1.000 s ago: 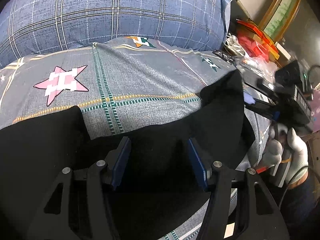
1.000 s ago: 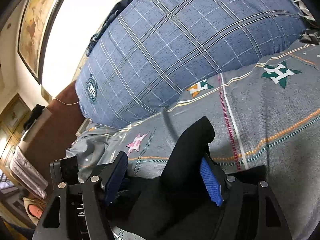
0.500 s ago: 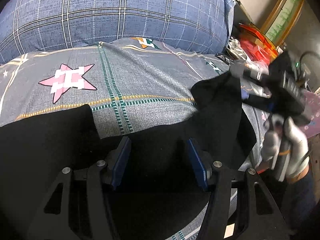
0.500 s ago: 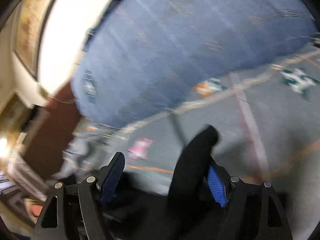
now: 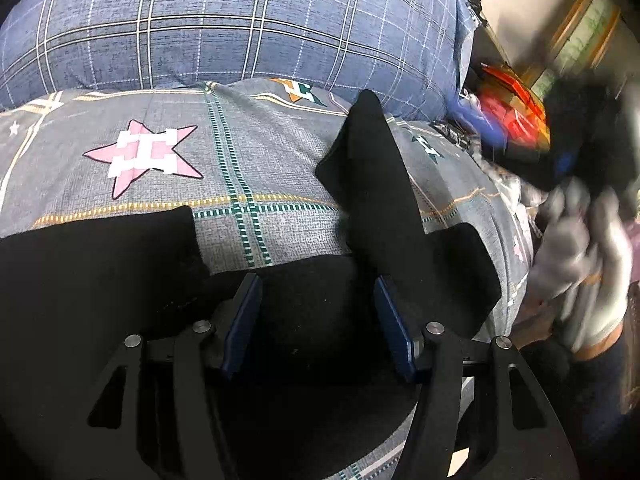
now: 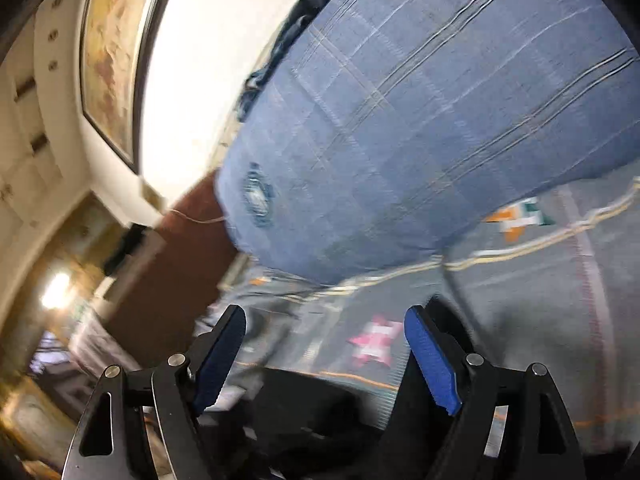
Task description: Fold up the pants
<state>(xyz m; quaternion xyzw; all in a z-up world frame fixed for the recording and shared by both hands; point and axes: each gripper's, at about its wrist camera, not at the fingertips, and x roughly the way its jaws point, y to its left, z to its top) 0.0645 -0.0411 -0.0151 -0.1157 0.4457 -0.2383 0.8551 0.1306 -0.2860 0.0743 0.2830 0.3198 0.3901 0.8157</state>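
The black pants (image 5: 100, 272) lie on the grey patterned bedsheet (image 5: 248, 160). One black part (image 5: 376, 184) lies folded up over the sheet toward the pillow. My left gripper (image 5: 318, 320) is open, low over the pants, with fabric between and under its blue pads. My right gripper (image 6: 324, 360) is open and empty, raised off the bed; dark fabric (image 6: 312, 404) shows blurred below it. In the left wrist view the right gripper (image 5: 576, 140) is a blurred dark shape at the right edge, held by a gloved hand (image 5: 580, 240).
A large blue plaid pillow (image 5: 240, 24) lies at the head of the bed. Red and orange items (image 5: 516, 112) are piled beside the bed at the right. A framed picture (image 6: 108, 52) hangs on the wall; a brown headboard (image 6: 168, 264) stands behind the pillow.
My right gripper let go of the black pant part and pulled away to the right and up. The part now lies folded over on the sheet. My left gripper stayed put.
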